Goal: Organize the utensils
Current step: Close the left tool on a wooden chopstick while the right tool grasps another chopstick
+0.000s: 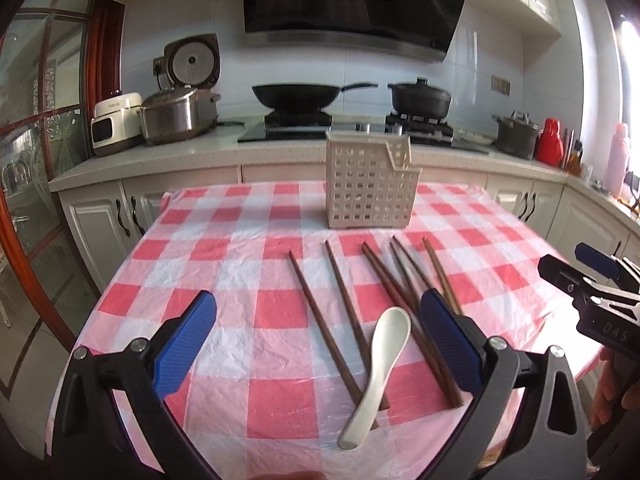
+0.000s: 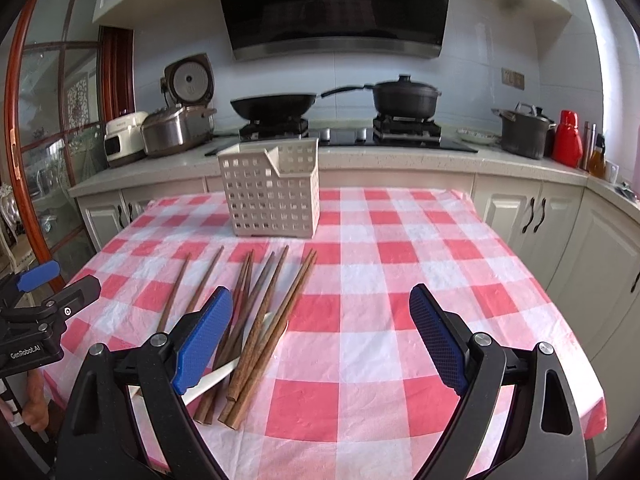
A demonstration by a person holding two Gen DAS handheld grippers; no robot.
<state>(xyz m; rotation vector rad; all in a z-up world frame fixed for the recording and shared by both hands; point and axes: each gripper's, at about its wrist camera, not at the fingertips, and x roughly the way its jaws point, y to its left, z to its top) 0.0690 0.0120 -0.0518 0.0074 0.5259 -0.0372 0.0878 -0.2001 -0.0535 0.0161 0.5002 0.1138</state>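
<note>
- Left wrist view: the left claw (image 1: pixel 318 338) hangs spread and empty above the white spoon (image 1: pixel 380 368) and brown chopsticks (image 1: pixel 340 320) on the counter (image 1: pixel 224 240); best to pinch the spoon's handle squarely.
- Right wrist view: the right claw (image 2: pixel 322 340) is spread, holding nothing; the basket (image 2: pixel 272 192) stands upright beyond the chopsticks, so lift them tips-down.

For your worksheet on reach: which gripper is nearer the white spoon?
Left. The spoon lies between the open fingers of the left gripper; the right gripper hovers open to its right, over the tablecloth.
</note>
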